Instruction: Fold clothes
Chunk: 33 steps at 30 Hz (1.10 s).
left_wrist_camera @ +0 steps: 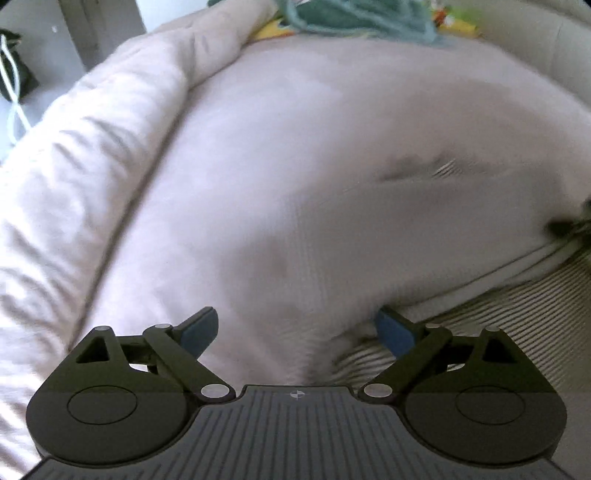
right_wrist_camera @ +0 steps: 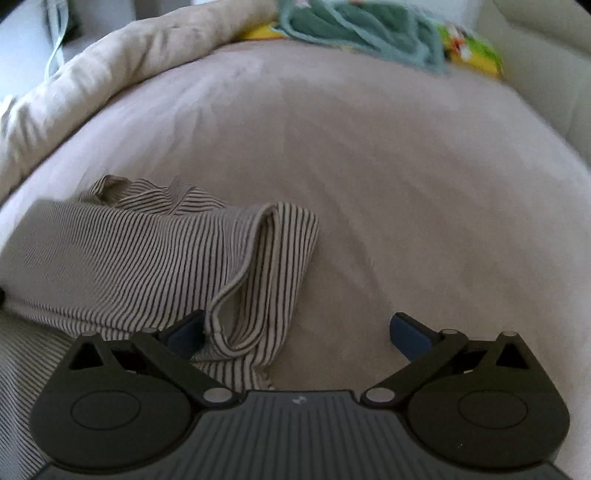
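Striped garment [right_wrist_camera: 140,258] lies on the bed sheet [right_wrist_camera: 388,184], released for the fold; left gripper [left_wrist_camera: 295,328] and right gripper [right_wrist_camera: 295,332] both wide open, holding nothing

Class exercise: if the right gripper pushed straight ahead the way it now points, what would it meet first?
Probably the bare bed sheet. The right gripper stands open and angles down at it. The striped garment lies just to the left, by the left fingertip, though depth is hard to judge.

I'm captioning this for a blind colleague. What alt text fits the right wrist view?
A partly folded black-and-white striped knit garment lies on a smooth beige bedsheet, its edge beside the right gripper, whose jaws stand open and hold nothing. A crumpled teal cloth lies at the far end.
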Motion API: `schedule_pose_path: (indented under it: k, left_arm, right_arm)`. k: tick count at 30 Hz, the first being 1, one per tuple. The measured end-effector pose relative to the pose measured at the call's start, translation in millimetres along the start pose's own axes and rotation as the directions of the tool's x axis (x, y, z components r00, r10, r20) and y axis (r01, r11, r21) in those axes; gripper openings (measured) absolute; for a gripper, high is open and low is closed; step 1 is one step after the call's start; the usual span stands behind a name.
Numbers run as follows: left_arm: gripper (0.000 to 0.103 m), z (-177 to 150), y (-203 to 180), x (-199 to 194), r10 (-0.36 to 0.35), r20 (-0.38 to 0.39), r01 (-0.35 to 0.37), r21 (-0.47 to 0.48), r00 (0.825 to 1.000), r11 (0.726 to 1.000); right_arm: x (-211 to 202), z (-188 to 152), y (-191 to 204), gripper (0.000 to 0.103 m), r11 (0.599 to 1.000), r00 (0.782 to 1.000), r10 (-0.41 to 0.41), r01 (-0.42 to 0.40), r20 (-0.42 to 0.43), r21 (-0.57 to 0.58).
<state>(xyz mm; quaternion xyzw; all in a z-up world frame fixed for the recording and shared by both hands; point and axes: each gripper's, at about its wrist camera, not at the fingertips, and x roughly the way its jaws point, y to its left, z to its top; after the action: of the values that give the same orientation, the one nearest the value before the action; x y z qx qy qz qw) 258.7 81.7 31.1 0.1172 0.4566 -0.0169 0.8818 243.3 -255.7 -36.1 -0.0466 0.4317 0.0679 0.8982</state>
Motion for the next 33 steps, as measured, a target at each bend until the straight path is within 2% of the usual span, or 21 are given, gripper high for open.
schedule_pose_path:
  k: [1,4,7,10,11,12,15,16,18,20,23,25,26,30,31,32,33]
  left_arm:
    - [0.097,-1,3,2,0.009,-0.004,-0.009,0.009,1.0,1.0]
    - [0.096,2,11,0,-0.026,0.007,0.026,-0.006,1.0,1.0]
    - [0.096,19,20,-13,-0.127,0.083,0.134,-0.09,0.988,0.987]
    - [0.096,30,19,-19,-0.269,0.157,0.291,-0.144,0.95,0.946]
    - [0.096,33,18,-21,-0.315,0.18,0.343,-0.155,0.932,0.927]
    - [0.096,35,16,-19,-0.34,0.189,0.371,-0.159,0.921,0.915]
    - [0.096,37,-2,11,-0.282,0.112,0.296,-0.127,0.953,0.947]
    - [0.096,37,-8,20,-0.262,0.087,0.27,-0.115,0.961,0.956]
    - [0.095,33,-13,43,-0.209,0.021,0.21,-0.117,0.978,0.971]
    - [0.097,28,-7,48,-0.215,0.016,0.214,-0.149,0.977,0.965]
    - [0.099,24,3,50,-0.235,0.005,0.231,-0.192,0.972,0.954]
    - [0.101,22,3,54,-0.243,-0.016,0.234,-0.22,0.97,0.947]
    - [0.102,21,6,57,-0.256,-0.024,0.243,-0.25,0.966,0.937]
    - [0.102,23,11,56,-0.27,-0.038,0.247,-0.296,0.962,0.923]
    - [0.099,24,13,52,-0.27,-0.036,0.248,-0.301,0.962,0.921]
    - [0.081,25,16,46,-0.273,-0.03,0.251,-0.308,0.962,0.918]
    - [0.071,27,21,40,-0.274,-0.02,0.253,-0.32,0.962,0.913]
  right_arm:
    - [-5,-1,3,0.103,0.999,0.999,-0.034,0.035,0.019,-0.035]
    - [-14,4,10,0.103,0.988,0.992,-0.117,0.121,0.043,-0.1]
    - [-24,10,19,0.103,0.973,0.983,-0.174,0.182,0.063,-0.145]
    - [-41,20,20,0.103,0.964,0.968,-0.229,0.24,0.099,-0.113]
    - [-47,22,17,0.103,0.967,0.967,-0.229,0.239,0.108,-0.093]
    - [-50,25,18,0.103,0.979,0.977,-0.185,0.193,0.11,-0.067]
    - [-53,32,20,0.103,0.998,0.993,-0.057,0.059,0.103,-0.01]
    - [-45,32,24,0.103,0.998,0.996,-0.051,0.053,0.08,-0.021]
    - [-12,28,34,0.103,0.984,0.988,-0.156,0.157,0.017,-0.081]
    - [10,18,31,0.103,0.981,0.983,-0.18,0.177,-0.038,-0.074]
    - [10,19,14,0.103,0.99,0.991,-0.107,0.114,-0.076,0.088]
    - [14,22,3,0.103,0.985,0.992,-0.055,0.072,-0.11,0.156]
    - [18,24,-6,0.103,0.976,0.99,-0.003,0.033,-0.139,0.215]
    - [23,29,-25,0.103,0.96,0.976,0.121,-0.069,-0.179,0.273]
    - [21,31,-28,0.103,0.959,0.974,0.136,-0.084,-0.181,0.271]
    - [19,33,-31,0.103,0.958,0.972,0.151,-0.099,-0.18,0.27]
    - [10,36,-33,0.103,0.955,0.973,0.167,-0.119,-0.159,0.27]
